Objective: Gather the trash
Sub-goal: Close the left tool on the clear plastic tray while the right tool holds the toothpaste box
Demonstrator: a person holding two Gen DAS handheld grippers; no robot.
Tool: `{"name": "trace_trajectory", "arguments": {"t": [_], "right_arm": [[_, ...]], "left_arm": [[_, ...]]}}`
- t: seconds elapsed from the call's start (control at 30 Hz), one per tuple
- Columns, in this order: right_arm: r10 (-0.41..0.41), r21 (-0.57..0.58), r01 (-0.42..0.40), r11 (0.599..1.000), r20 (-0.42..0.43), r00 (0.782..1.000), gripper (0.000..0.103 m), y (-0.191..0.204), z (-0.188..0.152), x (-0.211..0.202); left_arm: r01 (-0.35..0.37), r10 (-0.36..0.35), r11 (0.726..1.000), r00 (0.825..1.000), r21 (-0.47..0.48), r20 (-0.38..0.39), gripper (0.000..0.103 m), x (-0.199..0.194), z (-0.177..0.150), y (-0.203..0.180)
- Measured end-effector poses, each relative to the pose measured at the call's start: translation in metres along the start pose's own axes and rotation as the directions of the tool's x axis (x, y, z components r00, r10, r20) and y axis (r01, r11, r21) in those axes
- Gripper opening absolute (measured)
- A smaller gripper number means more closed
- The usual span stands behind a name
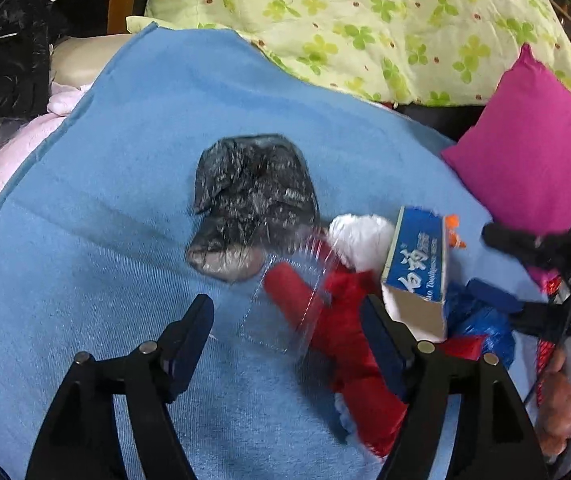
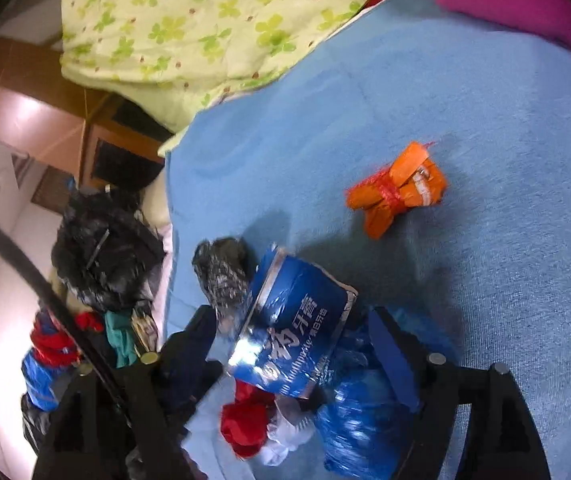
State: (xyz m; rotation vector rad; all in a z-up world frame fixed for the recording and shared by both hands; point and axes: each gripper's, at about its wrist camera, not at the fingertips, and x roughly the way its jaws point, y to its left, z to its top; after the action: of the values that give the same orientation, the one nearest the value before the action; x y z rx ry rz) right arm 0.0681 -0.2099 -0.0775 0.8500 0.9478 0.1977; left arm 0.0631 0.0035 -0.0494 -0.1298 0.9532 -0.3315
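The blue blanket [image 1: 105,240] carries all the trash. The toothpaste box [image 2: 293,332] lies between the spread fingers of the right gripper [image 2: 285,328], long axis roughly along them; no pad visibly presses it. The left gripper [image 1: 285,312], fingers also spread and empty, has the clear plastic wrapper [image 1: 281,312] between its tips, the crumpled black bag [image 1: 251,200] just beyond. The orange wrapper [image 2: 399,190] lies well ahead of the right fingers.
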Motion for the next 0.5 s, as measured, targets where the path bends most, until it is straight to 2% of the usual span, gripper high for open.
{"name": "trace_trajectory", "arguments": {"t": [0.1,0.33,0.43,0.47,0.5], "right_arm": [[0.000,0.010,0.001,1.000,-0.037,0.999,0.082,0.004,0.001,0.009],[-0.043,-0.036,0.041,0.999,-0.044,0.998,0.082,0.020,-0.005,0.034],[-0.087,-0.094,0.085,0.992,-0.022,0.996,0.081,0.027,-0.010,0.042],[-0.095,-0.109,0.093,0.990,-0.020,0.995,0.076,0.028,-0.011,0.044],[-0.102,-0.123,0.099,0.987,-0.020,0.995,0.070,0.029,-0.012,0.045]], "left_arm": [[-0.012,0.012,1.000,1.000,0.007,-0.015,0.076,0.004,-0.004,0.001],[-0.005,0.005,1.000,1.000,0.029,-0.001,0.076,0.004,-0.006,-0.001],[0.000,0.000,1.000,1.000,0.028,-0.004,0.061,0.003,-0.008,0.001],[0.002,-0.001,1.000,1.000,0.026,-0.010,0.055,0.004,-0.008,0.003],[0.002,-0.001,1.000,1.000,0.022,-0.014,0.053,0.004,-0.007,0.005]]}}
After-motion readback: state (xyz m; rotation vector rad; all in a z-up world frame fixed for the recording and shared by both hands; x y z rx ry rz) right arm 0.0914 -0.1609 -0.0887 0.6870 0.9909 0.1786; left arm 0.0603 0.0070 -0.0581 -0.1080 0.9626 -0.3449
